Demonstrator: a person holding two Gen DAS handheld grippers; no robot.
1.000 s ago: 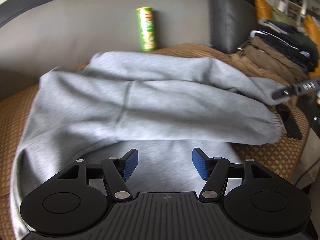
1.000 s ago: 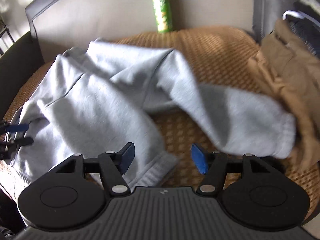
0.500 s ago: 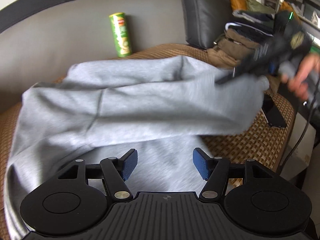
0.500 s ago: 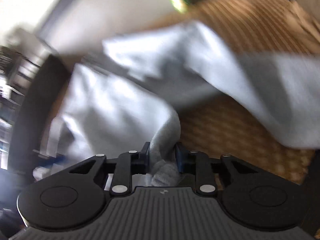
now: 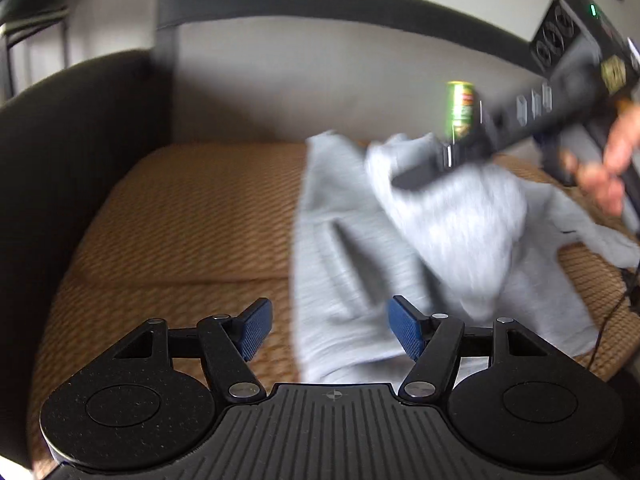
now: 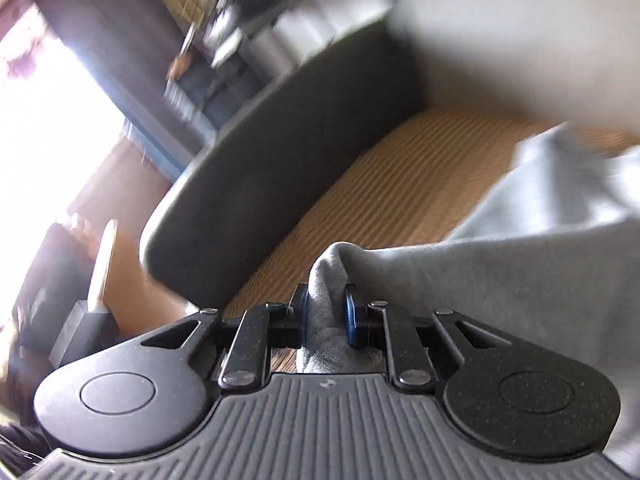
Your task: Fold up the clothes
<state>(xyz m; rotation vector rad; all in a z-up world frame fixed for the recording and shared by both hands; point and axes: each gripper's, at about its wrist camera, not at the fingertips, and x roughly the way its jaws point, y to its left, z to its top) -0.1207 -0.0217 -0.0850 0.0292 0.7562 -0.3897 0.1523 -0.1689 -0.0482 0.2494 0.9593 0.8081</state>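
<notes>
Across the sofa cushion (image 5: 180, 216) lies the sweatshirt (image 5: 360, 280); my right gripper (image 6: 326, 316) clamps its edge, left gripper (image 5: 330, 330) released, so I should carry the fold over evenly.

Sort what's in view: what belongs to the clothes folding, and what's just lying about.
Part of the job:
- grey sweatshirt
- right hand-held gripper, shut on a fold of it
- left hand-held gripper, open, holding nothing

Just lying about:
- green snack can
- woven mat on the sofa seat
</notes>
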